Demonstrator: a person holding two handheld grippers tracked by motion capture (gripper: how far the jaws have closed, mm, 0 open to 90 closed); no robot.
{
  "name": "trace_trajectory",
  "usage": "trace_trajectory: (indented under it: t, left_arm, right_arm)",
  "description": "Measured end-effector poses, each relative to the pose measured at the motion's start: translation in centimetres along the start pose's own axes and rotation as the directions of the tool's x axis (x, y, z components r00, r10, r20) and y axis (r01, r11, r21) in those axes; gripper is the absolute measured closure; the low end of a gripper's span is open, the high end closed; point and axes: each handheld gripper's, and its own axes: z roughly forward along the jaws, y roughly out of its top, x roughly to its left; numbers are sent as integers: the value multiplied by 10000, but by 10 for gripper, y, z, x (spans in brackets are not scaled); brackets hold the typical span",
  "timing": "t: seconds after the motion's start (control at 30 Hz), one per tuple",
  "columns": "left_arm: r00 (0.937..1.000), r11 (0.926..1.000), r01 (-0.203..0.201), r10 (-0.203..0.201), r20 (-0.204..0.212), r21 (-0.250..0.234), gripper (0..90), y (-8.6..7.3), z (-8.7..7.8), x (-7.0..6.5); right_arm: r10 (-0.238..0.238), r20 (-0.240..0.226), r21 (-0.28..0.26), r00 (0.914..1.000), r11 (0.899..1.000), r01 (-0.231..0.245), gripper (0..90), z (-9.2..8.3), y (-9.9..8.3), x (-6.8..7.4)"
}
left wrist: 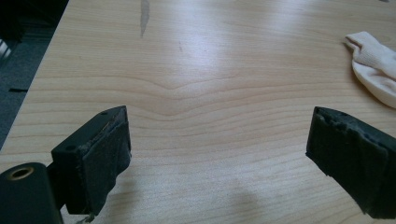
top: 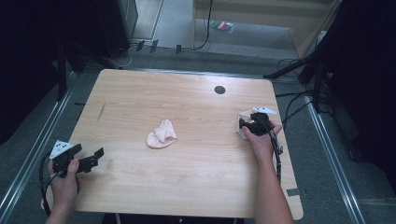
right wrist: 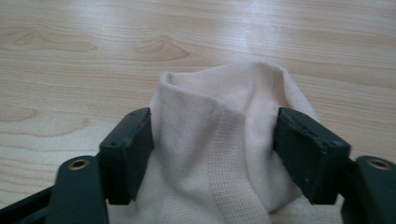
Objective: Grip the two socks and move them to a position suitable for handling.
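Two pale pink socks lie on the wooden table [top: 187, 186]. One sock [top: 162, 135] sits crumpled near the middle; its edge, the sock [left wrist: 376, 70], reaches into the left gripper view at the far right. The other sock [top: 242, 115] is at the right side, bunched up between the jaws of my right gripper [top: 245, 125]. In the right gripper view both pads [right wrist: 135, 149] press against that sock [right wrist: 219, 102], which bulges up between them under my right gripper [right wrist: 215, 135]. My left gripper [top: 95, 156] rests at the front left corner, open over bare wood, as my left gripper [left wrist: 219, 135] shows.
A round dark hole [top: 219, 89] marks the table's far side, and a dark streak [top: 101, 111] lies at the left. Cables [top: 289, 100] and metal rails [top: 327, 140] run along the floor around the table.
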Motion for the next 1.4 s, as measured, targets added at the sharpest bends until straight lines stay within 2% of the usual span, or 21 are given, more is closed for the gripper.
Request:
trace_trajectory:
  t: [0.1, 0.23, 0.3, 0.33, 0.4, 0.5, 0.67, 0.73, 0.87, 1.03, 1.13, 1.33, 1.4]
  left_arm:
    - [10000, 10000, 13, -12, 12, -19, 63, 0, 0, 0]
    - [10000, 10000, 8, -8, 42, -18, 64, 0, 0, 0]
    - [10000, 10000, 7, -7, 47, -3, 67, 0, 0, 0]
    - [10000, 10000, 19, -19, 51, 3, 67, 0, 0, 0]
    - [9999, 10000, 29, -29, 130, -21, 68, 0, 0, 1]
    - [9999, 10000, 28, -28, 120, -11, 68, 0, 0, 1]
    - [10000, 10000, 7, -7, 90, -3, 67, 0, 0, 0]
    - [10000, 10000, -4, 5, 65, -30, 67, 0, 0, 0]
    - [9999, 10000, 44, -43, 108, -63, 67, 0, 0, 1]
    - [9999, 10000, 50, -50, 113, -49, 67, 0, 0, 1]
    - [9999, 9999, 113, -112, 65, -80, 68, 0, 0, 0]
    - [9999, 9998, 156, -155, 73, -156, 67, 0, 0, 0]
    - [9998, 9998, 164, -162, 127, -147, 68, 0, 0, 1]
  right_arm:
    - [130, 95, -122, 9999, 9998, -129, 445, -2, -1, 0]
    - [368, 128, -288, 9992, 9989, -364, 706, -4, -2, -1]
    - [392, 302, -354, 9988, 9986, -381, 770, -6, -4, 0]
    - [324, 567, -417, 9979, 9987, -301, 785, -7, -5, 2]
    - [226, 850, -486, 9961, 9986, -185, 795, -9, -6, 5]
    - [444, 684, -648, 9967, 9971, -400, 801, -16, -5, 7]
    - [516, -155, -1394, 9985, 9888, -533, 802, -47, 8, 16]
    - [526, -288, -1543, 9982, 9864, -564, 802, -60, 11, 23]
    - [255, -680, -1724, 9974, 9843, -369, 802, -83, 12, 36]
    - [345, -1308, -1685, 9908, 9841, -566, 802, -109, 1, 54]
    - [67, -1288, -2111, 9917, 9769, -340, 802, -125, -9, 66]
    - [133, -1692, -2034, 9855, 9779, -481, 803, -149, -27, 86]
    - [220, -2059, -1966, 9783, 9784, -634, 803, -156, -33, 92]
